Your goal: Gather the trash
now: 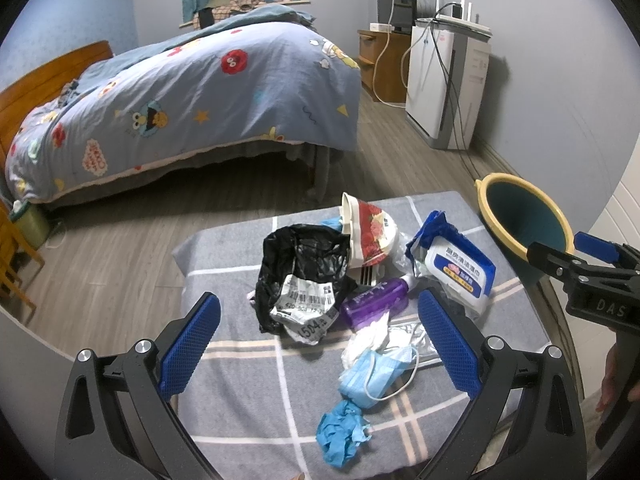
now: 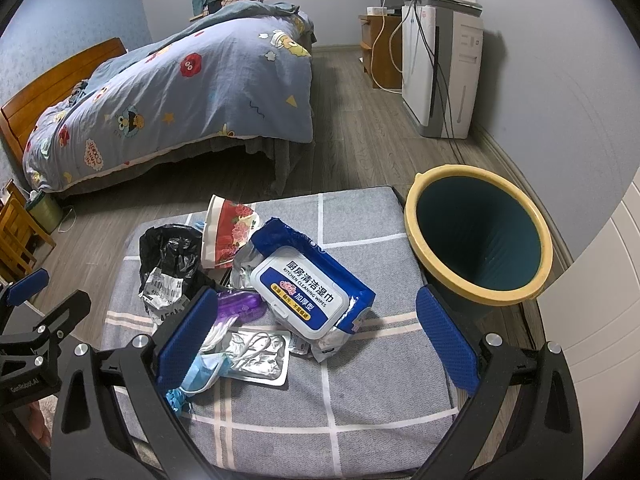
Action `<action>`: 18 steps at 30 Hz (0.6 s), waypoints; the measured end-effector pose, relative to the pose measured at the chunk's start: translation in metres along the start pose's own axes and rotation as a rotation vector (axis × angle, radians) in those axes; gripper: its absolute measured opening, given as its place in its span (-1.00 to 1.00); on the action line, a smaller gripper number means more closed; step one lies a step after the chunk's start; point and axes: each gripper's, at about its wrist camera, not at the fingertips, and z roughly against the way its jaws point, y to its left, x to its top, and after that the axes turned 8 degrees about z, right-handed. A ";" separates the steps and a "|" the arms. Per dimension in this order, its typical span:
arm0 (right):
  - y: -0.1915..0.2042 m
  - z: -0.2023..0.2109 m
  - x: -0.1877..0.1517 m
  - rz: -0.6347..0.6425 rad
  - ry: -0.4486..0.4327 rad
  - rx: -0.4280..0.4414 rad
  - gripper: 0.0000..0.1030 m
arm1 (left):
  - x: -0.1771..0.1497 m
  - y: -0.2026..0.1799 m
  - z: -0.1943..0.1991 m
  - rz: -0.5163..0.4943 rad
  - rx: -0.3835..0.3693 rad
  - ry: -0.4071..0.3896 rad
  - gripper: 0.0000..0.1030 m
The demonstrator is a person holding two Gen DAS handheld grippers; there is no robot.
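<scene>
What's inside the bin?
The bin, beside the cushion, shows only its bare ribbed teal wall in the right wrist view; no trash visible. Its very bottom is hidden by the near rim.

Black bag (image 1: 304, 268) hides part of crumpled label (image 1: 306, 308); text unreadable.

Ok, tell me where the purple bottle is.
The purple bottle lies on its side mid-pile on the checked cushion, between the black bag and the wipes pack.
</scene>
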 end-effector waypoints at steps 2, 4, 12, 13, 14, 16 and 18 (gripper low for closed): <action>-0.003 -0.001 0.001 0.002 0.000 -0.002 0.89 | -0.004 0.003 -0.002 -0.008 0.004 -0.005 0.90; -0.005 -0.003 -0.002 -0.015 0.004 -0.001 0.89 | -0.004 0.005 -0.005 -0.012 0.001 -0.004 0.90; -0.044 -0.034 0.010 -0.135 0.085 0.102 0.89 | 0.032 0.016 -0.023 0.020 -0.027 0.008 0.90; -0.043 -0.038 0.013 -0.117 0.102 0.100 0.89 | 0.037 0.016 -0.026 0.020 -0.021 0.006 0.90; -0.039 -0.046 0.016 -0.074 0.119 0.094 0.89 | 0.043 0.018 -0.032 0.018 -0.013 0.000 0.90; -0.028 -0.059 0.018 0.011 0.133 0.086 0.89 | 0.054 0.021 -0.045 0.018 -0.006 0.004 0.90; -0.017 -0.071 0.019 0.075 0.150 0.104 0.89 | 0.061 0.025 -0.059 0.025 -0.019 0.021 0.90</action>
